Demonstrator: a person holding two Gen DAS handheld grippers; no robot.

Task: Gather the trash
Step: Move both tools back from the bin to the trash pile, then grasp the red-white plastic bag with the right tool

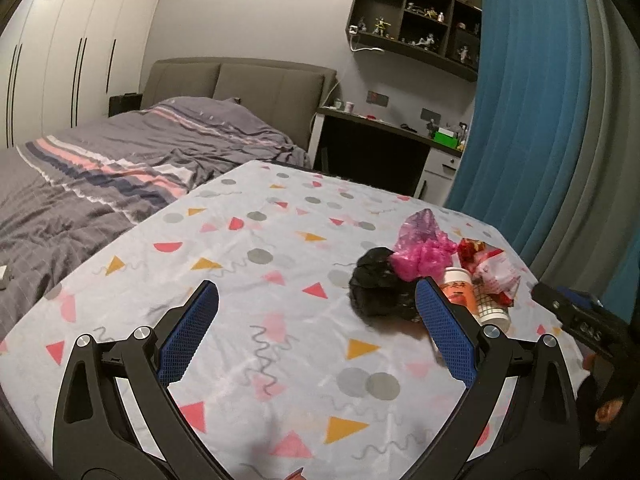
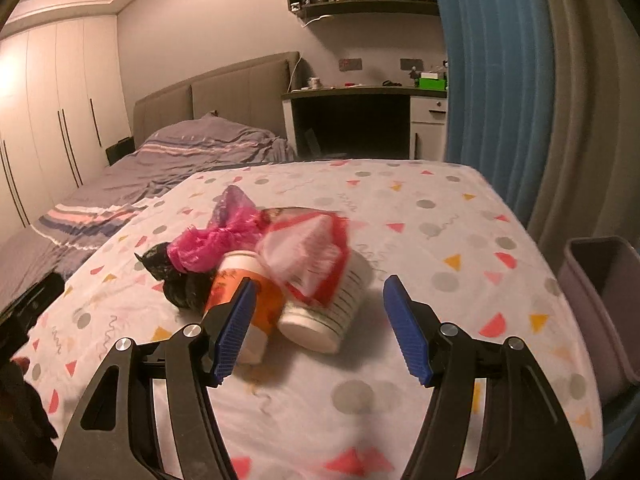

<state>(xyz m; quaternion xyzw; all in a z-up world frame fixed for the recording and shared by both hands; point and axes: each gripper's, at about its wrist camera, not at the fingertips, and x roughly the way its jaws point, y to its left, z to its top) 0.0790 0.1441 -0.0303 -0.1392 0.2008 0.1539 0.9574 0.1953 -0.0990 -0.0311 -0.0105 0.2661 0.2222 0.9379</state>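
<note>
A heap of trash lies on the patterned tablecloth (image 1: 248, 280): a crumpled black bag (image 1: 380, 288), a pink plastic bag (image 1: 420, 256), a red and white wrapper (image 1: 492, 272), an orange paper cup (image 1: 458, 288) and a white striped cup (image 1: 494, 310). My left gripper (image 1: 316, 308) is open over bare cloth, left of the heap. In the right wrist view the black bag (image 2: 176, 280), pink bag (image 2: 212, 240), wrapper (image 2: 308, 252), orange cup (image 2: 240, 296) and white cup (image 2: 332, 308) lie just ahead. My right gripper (image 2: 320, 304) is open, the white cup lying partly between its fingertips, untouched.
A grey bin (image 2: 604, 296) stands at the table's right edge. The other gripper (image 1: 580, 320) shows at the right of the left wrist view. A bed (image 1: 120, 160) lies beyond the table on the left, a desk (image 1: 380, 136) and blue curtain (image 1: 532, 100) behind.
</note>
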